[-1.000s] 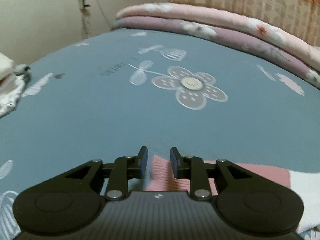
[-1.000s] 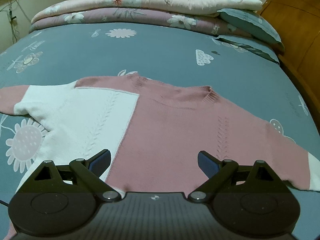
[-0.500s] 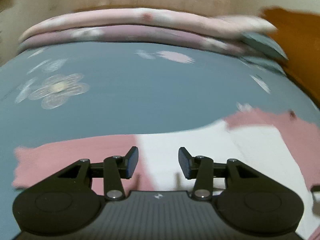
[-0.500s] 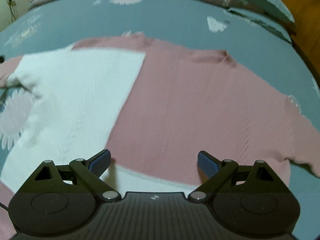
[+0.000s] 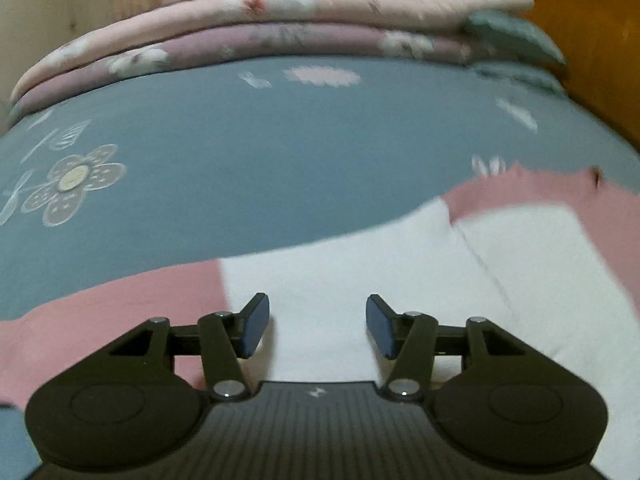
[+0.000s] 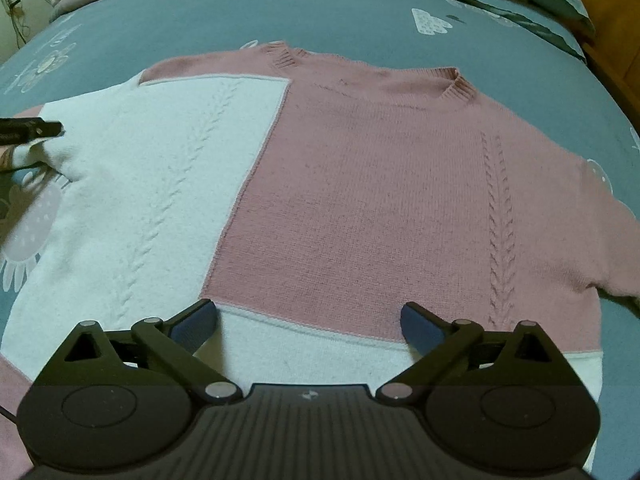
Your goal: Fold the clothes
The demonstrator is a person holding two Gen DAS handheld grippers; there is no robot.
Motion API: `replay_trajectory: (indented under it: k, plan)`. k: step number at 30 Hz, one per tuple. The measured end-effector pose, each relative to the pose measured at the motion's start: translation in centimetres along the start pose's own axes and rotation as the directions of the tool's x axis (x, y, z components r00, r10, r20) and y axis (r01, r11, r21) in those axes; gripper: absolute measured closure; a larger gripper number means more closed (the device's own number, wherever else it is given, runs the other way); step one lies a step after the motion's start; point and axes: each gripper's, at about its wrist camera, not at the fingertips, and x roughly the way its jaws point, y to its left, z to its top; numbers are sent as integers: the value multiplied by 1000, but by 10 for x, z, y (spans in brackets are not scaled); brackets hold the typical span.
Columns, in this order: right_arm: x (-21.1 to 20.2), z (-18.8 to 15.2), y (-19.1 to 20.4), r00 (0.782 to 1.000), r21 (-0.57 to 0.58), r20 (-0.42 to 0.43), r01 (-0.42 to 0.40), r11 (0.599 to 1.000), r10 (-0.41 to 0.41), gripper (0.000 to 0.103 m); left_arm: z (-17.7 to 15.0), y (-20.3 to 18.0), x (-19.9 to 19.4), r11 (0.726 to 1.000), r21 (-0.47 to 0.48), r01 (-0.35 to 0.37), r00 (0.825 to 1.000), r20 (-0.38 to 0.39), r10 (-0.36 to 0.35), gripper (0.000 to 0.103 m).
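Pink-and-white sweater (image 6: 360,200) spread flat on a blue-grey floral bedsheet (image 6: 340,12), both grippers above it.

The right gripper (image 6: 308,322) hovers over the sweater's lower hem, its jaws spread wide and holding nothing; the garment lies front up, neckline toward the far side, white panel to the left and pink to the right. The left gripper (image 5: 318,326) is over the white part of the sleeve (image 5: 340,272), beside its pink cuff section, jaws moderately parted and empty. Folded pink floral quilts (image 5: 280,28) are stacked along the far edge of the bed, next to a wooden headboard (image 5: 592,32).
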Motion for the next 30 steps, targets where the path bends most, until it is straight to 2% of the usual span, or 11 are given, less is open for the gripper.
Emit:
replay_trajectory:
  k: [3,5,8,12,15,19,20,21,22,26,30]
  plan:
    - [2,-1,-4,1000,12,0,-8,1000,8,0,-7,28,-27,987,-160,17,1000,26,-13,48]
    - [3,-1,-5,1000,14,-2,-11,1000,12,0,-19,52,-42,957,-289,3,999,35,8,48]
    - [4,0,-6,1000,10,-3,-14,1000,14,0,-44,86,-61,868,-495,-21,998,41,48,49]
    - [6,0,-9,1000,8,-1,-21,1000,21,0,-78,121,-63,708,-705,-28,999,12,52,50]
    - [7,1,-9,1000,4,-2,-20,1000,20,0,-90,133,-56,652,-758,22,998,59,34,50]
    - [8,1,-9,1000,5,0,-18,1000,18,0,-87,138,-44,649,-760,36,994,95,57,54]
    - [7,1,-9,1000,6,-1,-16,1000,16,0,-82,137,-42,657,-753,16,994,84,71,68]
    - [7,1,-9,1000,7,-1,-15,1000,15,0,-78,136,-41,665,-747,-4,994,72,86,94]
    - [7,1,-9,1000,9,-1,-14,1000,14,0,-75,137,-42,670,-742,-10,993,71,93,97]
    - [6,0,-10,1000,13,-2,-14,1000,14,0,-68,146,-51,684,-730,-13,992,76,100,96]
    - [7,1,-10,1000,9,-4,-13,1000,13,0,-67,153,-55,696,-713,-87,993,-7,117,81]
